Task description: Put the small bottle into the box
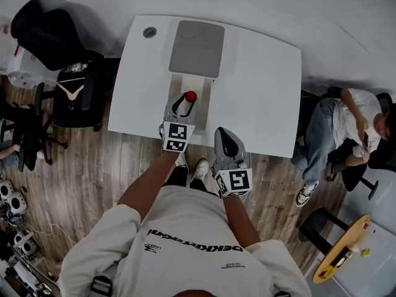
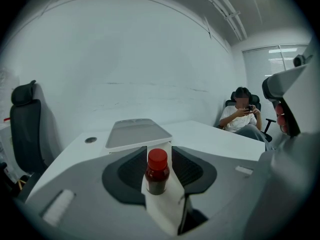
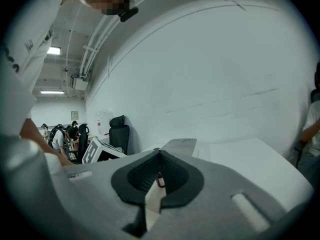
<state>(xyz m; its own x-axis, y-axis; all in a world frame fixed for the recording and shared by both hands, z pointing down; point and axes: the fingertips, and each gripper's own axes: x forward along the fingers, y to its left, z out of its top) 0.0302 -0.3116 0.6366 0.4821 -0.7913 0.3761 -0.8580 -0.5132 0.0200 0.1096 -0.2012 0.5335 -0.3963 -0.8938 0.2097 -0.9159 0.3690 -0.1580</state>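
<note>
A small dark bottle with a red cap (image 1: 190, 96) stands upright inside the white box base (image 1: 204, 107) on the white table (image 1: 260, 85). The box's grey lid (image 1: 197, 48) lies open behind it. My left gripper (image 1: 185, 104) reaches over the box from the near side. In the left gripper view the bottle (image 2: 157, 173) stands between the wide-spread jaws, with a sliver of white showing at each side. My right gripper (image 1: 226, 140) hangs off the table's near edge, its tips together. The bottle (image 3: 160, 181) shows small beyond it.
A person (image 1: 346, 129) sits in a chair right of the table. A black office chair (image 1: 52, 36) and a chair with a hanger (image 1: 74, 91) stand at the left. A round cable hole (image 1: 150, 32) marks the table's far left. A yellow round table (image 1: 343, 252) stands at lower right.
</note>
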